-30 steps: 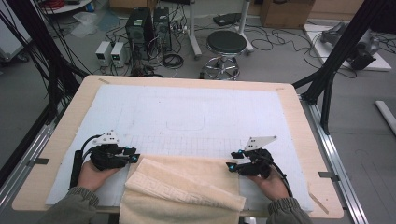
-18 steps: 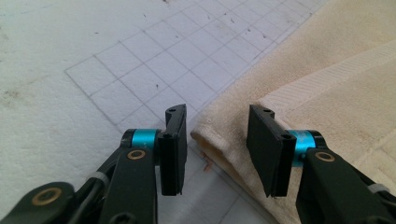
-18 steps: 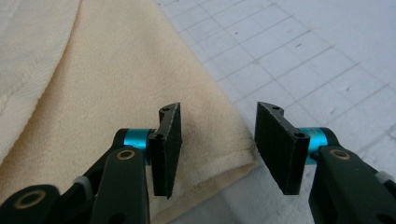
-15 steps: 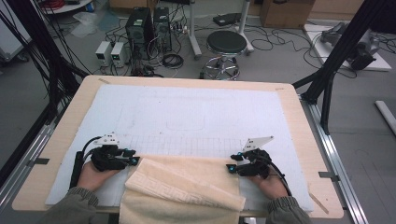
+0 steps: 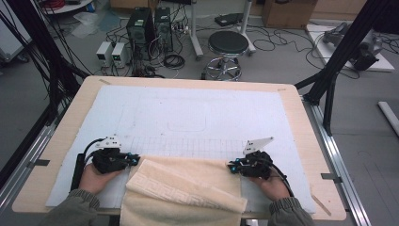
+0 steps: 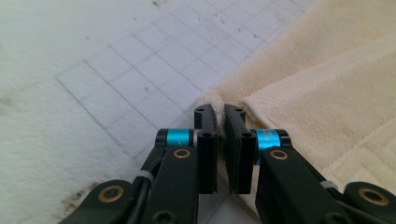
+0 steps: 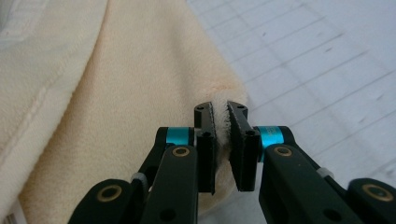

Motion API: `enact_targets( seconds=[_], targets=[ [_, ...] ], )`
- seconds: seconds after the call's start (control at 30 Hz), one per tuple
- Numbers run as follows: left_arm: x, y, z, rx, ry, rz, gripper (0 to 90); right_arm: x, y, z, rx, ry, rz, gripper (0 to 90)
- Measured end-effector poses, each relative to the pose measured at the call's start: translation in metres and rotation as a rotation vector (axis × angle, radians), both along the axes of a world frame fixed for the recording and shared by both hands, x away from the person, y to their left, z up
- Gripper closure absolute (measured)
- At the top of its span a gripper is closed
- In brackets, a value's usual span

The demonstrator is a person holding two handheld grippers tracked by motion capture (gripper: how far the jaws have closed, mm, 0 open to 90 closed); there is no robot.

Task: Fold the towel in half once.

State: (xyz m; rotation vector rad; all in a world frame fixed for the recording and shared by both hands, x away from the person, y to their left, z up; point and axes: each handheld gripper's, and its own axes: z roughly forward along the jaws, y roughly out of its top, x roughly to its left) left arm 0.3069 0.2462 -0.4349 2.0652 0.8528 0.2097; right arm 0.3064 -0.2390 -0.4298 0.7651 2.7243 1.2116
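Item: one cream towel (image 5: 183, 188), folded, with a key-pattern border, lying at the near edge of the desk (image 5: 301, 117) on a white gridded mat (image 5: 188, 113) and spilling over the desk's front edge toward the person.

Long axis: the towel's far edge runs side to side across the desk — one tool at each end of it.

Left tool (image 5: 134, 160): at the towel's far left corner, jaws having just closed; in the left gripper view (image 6: 220, 116) they stand pressed together on the corner fold, cream cloth pinched between the pads.

Right tool (image 5: 231, 166): at the towel's far right corner, jaws likewise just closed; in the right gripper view (image 7: 220, 114) a ridge of towel is nipped between the pads.

Relation governing the next move: the towel's bulk lies toward the person from both tools, bare mat lies beyond them — neither hand is nearer, each holds its own corner.

Count: towels, one; tools, two; hands, two; mats, one; desks, one.

Beyond the desk, past the towel: one black stool (image 5: 227, 44), floor cables, equipment boxes.
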Motion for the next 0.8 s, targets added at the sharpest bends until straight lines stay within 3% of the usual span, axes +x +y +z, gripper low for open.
enact_targets(
  seconds=[0.13, 0.2, 0.23, 0.3, 0.37, 0.4, 0.47, 0.53, 0.57, 0.67, 0.77, 0.8],
  targets=[
    [0.013, -0.002, 0.014, -0.04, -0.054, 0.078, 84.2, 0.01, 0.003, 0.014, -0.001, -0.025, -0.016, 83.0],
    [0.031, -0.004, 0.024, -0.027, -0.062, 0.113, 84.3, 0.024, 0.008, 0.024, -0.014, -0.051, -0.025, 83.1],
    [0.031, -0.004, 0.024, -0.027, -0.062, 0.113, 84.4, 0.024, 0.008, 0.024, -0.014, -0.051, -0.025, 83.1],
    [0.05, -0.007, 0.032, -0.04, -0.066, 0.153, 84.3, 0.044, 0.01, 0.033, -0.007, -0.068, -0.044, 83.4],
    [0.057, -0.007, 0.035, -0.033, -0.065, 0.163, 84.4, 0.061, 0.01, 0.04, -0.021, -0.093, -0.073, 83.4],
    [0.064, -0.006, 0.037, -0.036, -0.069, 0.178, 84.4, 0.061, 0.01, 0.04, -0.021, -0.093, -0.073, 83.4],
    [0.077, -0.005, 0.042, -0.047, -0.065, 0.21, 84.4, 0.084, 0.007, 0.05, 0.009, -0.104, -0.12, 83.5],
    [0.089, -0.006, 0.048, -0.061, -0.07, 0.233, 84.4, 0.09, 0.006, 0.052, 0.021, -0.101, -0.132, 83.5],
    [0.094, -0.007, 0.051, -0.058, -0.078, 0.24, 84.3, 0.101, 0.007, 0.056, 0.026, -0.112, -0.155, 83.5],
    [0.11, -0.011, 0.06, -0.064, -0.1, 0.257, 84.2, 0.114, 0.006, 0.059, 0.021, -0.114, -0.177, 83.4],
    [0.116, -0.014, 0.056, -0.059, -0.095, 0.26, 83.7, 0.121, 0.003, 0.056, 0.03, -0.109, -0.185, 82.5],
    [0.118, -0.016, 0.052, -0.045, -0.081, 0.256, 80.6, 0.126, 0.002, 0.047, 0.031, -0.087, -0.202, 72.4]
  ],
)
